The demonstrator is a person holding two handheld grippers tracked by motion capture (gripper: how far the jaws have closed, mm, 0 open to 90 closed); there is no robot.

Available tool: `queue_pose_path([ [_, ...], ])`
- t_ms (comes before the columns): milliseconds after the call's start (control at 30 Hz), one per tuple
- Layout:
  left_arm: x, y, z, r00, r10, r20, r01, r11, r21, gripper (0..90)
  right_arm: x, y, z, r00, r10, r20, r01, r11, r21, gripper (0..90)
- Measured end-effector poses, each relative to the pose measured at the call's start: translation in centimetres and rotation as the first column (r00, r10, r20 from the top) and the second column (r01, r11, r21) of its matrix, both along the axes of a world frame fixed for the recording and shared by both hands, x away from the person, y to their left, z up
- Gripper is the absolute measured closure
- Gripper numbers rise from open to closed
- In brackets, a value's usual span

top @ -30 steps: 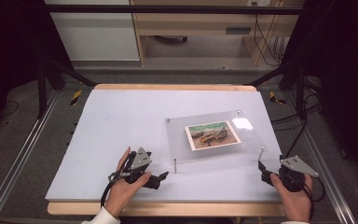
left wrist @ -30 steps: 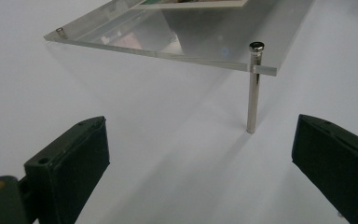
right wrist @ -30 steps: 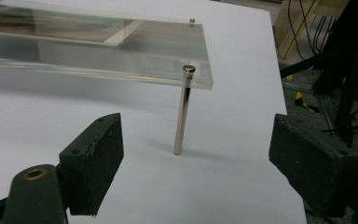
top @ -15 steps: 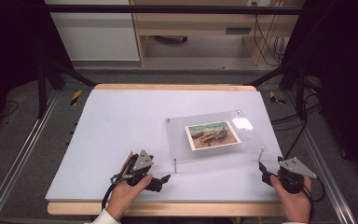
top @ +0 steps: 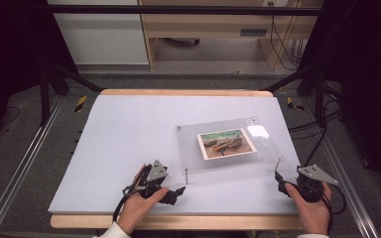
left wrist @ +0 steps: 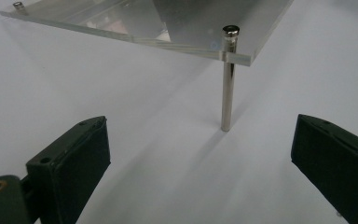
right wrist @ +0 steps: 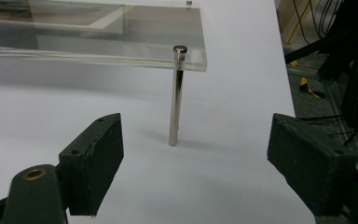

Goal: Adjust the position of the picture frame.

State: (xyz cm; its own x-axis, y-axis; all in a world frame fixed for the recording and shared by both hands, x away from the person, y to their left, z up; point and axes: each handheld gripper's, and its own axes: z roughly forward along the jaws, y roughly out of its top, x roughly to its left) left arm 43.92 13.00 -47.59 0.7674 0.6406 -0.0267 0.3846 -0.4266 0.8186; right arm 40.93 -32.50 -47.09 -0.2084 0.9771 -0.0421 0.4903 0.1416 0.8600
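Fingers spread wide on both tools: the left gripper (top: 174, 191) and the right gripper (top: 284, 179) each rest low at the near edge of a white table (top: 129, 129), jaws parted and pinching nothing. Between them, a clear acrylic frame (top: 218, 158) stands tilted on slim metal posts, with a colour photograph (top: 225, 144) held in its middle.

Seen along the left gripper's black fingers (left wrist: 70, 163), the frame's near-left post (left wrist: 227, 79) rises just ahead of the gap and a little toward the right-hand finger, apart from both pads; the acrylic corner sits above and beyond the fingertips.

Along the right gripper's fingers (right wrist: 93, 158), the near-right post (right wrist: 177, 93) stands ahead of the gap, closer to the left-hand finger and touching neither. The plate's edge runs off to the left above that finger, and cables (right wrist: 326, 23) trail on the floor beyond the right-hand finger.

From above, a person's hands (top: 139, 210) hold the tools at the table's front edge.
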Motion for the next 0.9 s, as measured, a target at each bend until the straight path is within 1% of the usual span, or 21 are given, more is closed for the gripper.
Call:
queue_pose_path([
  [33, 0.1, -0.2, -0.1, 1.0, -0.001, -0.003, 0.001, 1.0, -0.007, 3.9, 0.5, -0.1, -0.2, 1.0, 0.003, 0.0, -0.003, 1.0, 0.007, 24.6],
  [133, 0.2, -0.3, -0.2, 1.0, 0.003, -0.005, -0.003, 0.9999, -0.015, 5.1, 1.6, -0.1, -0.4, 0.9999, 0.015, -0.004, -0.015, 1.0, 0.022, 31.7],
  [167, 0.2, -0.4, -0.4, 0.9998, 0.008, -0.017, -0.009, 0.9995, -0.031, 5.3, 2.0, -0.1, -0.5, 0.9998, 0.02, -0.006, -0.02, 0.999, 0.026, 34.3],
  [200, 0.2, -0.5, -0.4, 0.9997, 0.012, -0.021, -0.012, 0.9992, -0.037, 5.4, 2.3, -0.1, -0.5, 0.9997, 0.023, -0.01, -0.023, 0.999, 0.034, 36.4],
  [233, 0.2, -0.5, -0.4, 0.9997, 0.012, -0.021, -0.012, 0.9992, -0.037, 6.5, 2.3, -0.1, -0.5, 0.9997, 0.023, -0.01, -0.023, 0.999, 0.034, 36.4],
  [267, 0.1, -0.6, -0.4, 0.9997, 0.017, -0.02, -0.018, 0.9986, -0.049, 8.4, 2.8, 0.3, -0.5, 0.9987, 0.051, -0.004, -0.05, 0.998, 0.046, 41.1],
  [300, 0.1, -0.6, -0.4, 0.9997, 0.017, -0.02, -0.018, 0.9986, -0.049, 9.7, 2.8, 0.3, -0.5, 0.9987, 0.051, -0.004, -0.05, 0.998, 0.046, 41.1],
  [333, 0.0, -0.7, -0.4, 0.9996, 0.021, -0.018, -0.022, 0.9986, -0.049, 10.9, 3.1, 0.7, -0.4, 0.9974, 0.071, -0.005, -0.071, 0.997, 0.041, 45.3],
  [367, -0.1, -0.7, -0.3, 0.9995, 0.024, -0.021, -0.025, 0.9982, -0.054, 13.4, 3.2, 0.9, -0.4, 0.9973, 0.074, -0.005, -0.073, 0.997, 0.039, 47.9],
  [400, -0.1, -0.7, -0.3, 0.9995, 0.024, -0.021, -0.025, 0.9982, -0.054, 16.2, 3.2, 0.9, -0.4, 0.9973, 0.074, -0.005, -0.073, 0.997, 0.039, 47.9],
  [433, -0.2, -0.8, -0.2, 0.9993, 0.031, -0.023, -0.032, 0.9975, -0.063, 17.5, 3.4, 1.0, -0.3, 0.9967, 0.081, 0.006, -0.082, 0.994, 0.073, 51.6],
  [467, -0.2, -0.8, -0.1, 0.9993, 0.028, -0.025, -0.03, 0.9969, -0.073, 18.7, 3.5, 1.0, -0.3, 0.9965, 0.084, 0.007, -0.084, 0.993, 0.086, 51.9],
  [500, -0.2, -0.8, -0.1, 0.9993, 0.03, -0.025, -0.032, 0.9961, -0.083, 21.3, 3.6, 1.0, -0.3, 0.9965, 0.083, 0.006, -0.083, 0.993, 0.08, 53.8],
  [533, -0.3, -0.8, 0.0, 0.9993, 0.032, -0.022, -0.034, 0.9953, -0.091, 23.8, 3.7, 0.9, -0.4, 0.9964, 0.085, 0.005, -0.085, 0.993, 0.088, 55.8],
  [567, -0.3, -0.8, 0.0, 0.9993, 0.032, -0.022, -0.034, 0.9953, -0.091, 25.3, 3.7, 0.9, -0.4, 0.9964, 0.085, 0.005, -0.085, 0.993, 0.088, 55.8],
  [600, -0.3, -0.8, 0.1, 0.9991, 0.038, -0.018, -0.04, 0.9942, -0.1, 27.3, 3.9, 0.7, -0.5, 0.9966, 0.082, 0.003, -0.082, 0.991, 0.109, 59.2],
  [667, -0.3, -0.9, 0.1, 0.9991, 0.039, -0.017, -0.04, 0.9938, -0.104, 31.7, 4.0, 0.7, -0.6, 0.9961, 0.088, -0.001, -0.087, 0.989, 0.122, 62.1],
  [767, -0.4, -0.7, 0.2, 0.999, 0.043, -0.011, -0.044, 0.9911, -0.126, 39.2, 4.5, 0.7, -0.8, 0.9942, 0.108, -0.005, -0.106, 0.986, 0.132, 67.1],
  [800, -0.4, -0.7, 0.2, 0.999, 0.043, -0.011, -0.044, 0.9911, -0.126, 41.0, 4.6, 0.8, -0.8, 0.9929, 0.118, -0.01, -0.116, 0.984, 0.138, 67.3],
  [867, -0.5, -0.6, 0.4, 0.9984, 0.057, -0.003, -0.057, 0.9894, -0.134, 43.6, 4.8, 0.9, -0.8, 0.9928, 0.119, -0.014, -0.116, 0.986, 0.123, 69.1],
  [900, -0.5, -0.6, 0.4, 0.9982, 0.06, -0.001, -0.06, 0.9893, -0.133, 45.3, 4.9, 0.9, -0.7, 0.9924, 0.123, -0.01, -0.121, 0.985, 0.127, 70.1],
])
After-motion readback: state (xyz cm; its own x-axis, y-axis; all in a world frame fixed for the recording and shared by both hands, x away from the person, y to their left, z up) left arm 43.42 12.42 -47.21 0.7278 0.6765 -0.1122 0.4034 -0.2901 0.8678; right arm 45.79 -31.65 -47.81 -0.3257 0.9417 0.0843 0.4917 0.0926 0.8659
